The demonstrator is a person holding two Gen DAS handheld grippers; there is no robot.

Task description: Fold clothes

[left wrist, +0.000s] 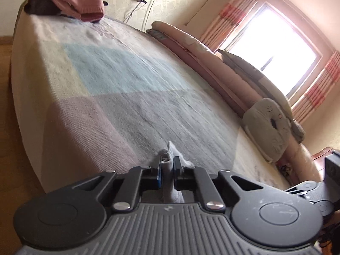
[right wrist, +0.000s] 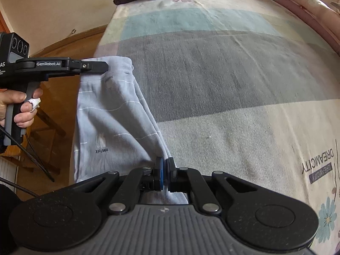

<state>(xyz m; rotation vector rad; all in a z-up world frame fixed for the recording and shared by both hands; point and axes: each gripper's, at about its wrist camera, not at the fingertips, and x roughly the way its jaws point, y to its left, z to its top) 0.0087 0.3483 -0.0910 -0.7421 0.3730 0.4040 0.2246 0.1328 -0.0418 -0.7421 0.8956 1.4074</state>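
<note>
A pale blue-grey garment [right wrist: 110,114] with thin white stripes and an "XIFUWA" print hangs at the bed's near left edge, stretched between both grippers. My right gripper [right wrist: 165,165] is shut on its lower edge, the cloth pinched between the pads. My left gripper [left wrist: 167,165] is shut on a bunched fold of the same garment [left wrist: 167,155]. In the right wrist view the left gripper [right wrist: 104,67] clamps the garment's upper corner, held by a hand [right wrist: 23,106] with a bandaged finger.
The bed [right wrist: 223,74] has a cover of blue, grey, pink and cream blocks. A pile of pink and dark clothes [left wrist: 74,0] sits at its far corner. Rolled quilts and pillows [left wrist: 233,74] line the window side. Wooden floor [right wrist: 55,48] lies to the left.
</note>
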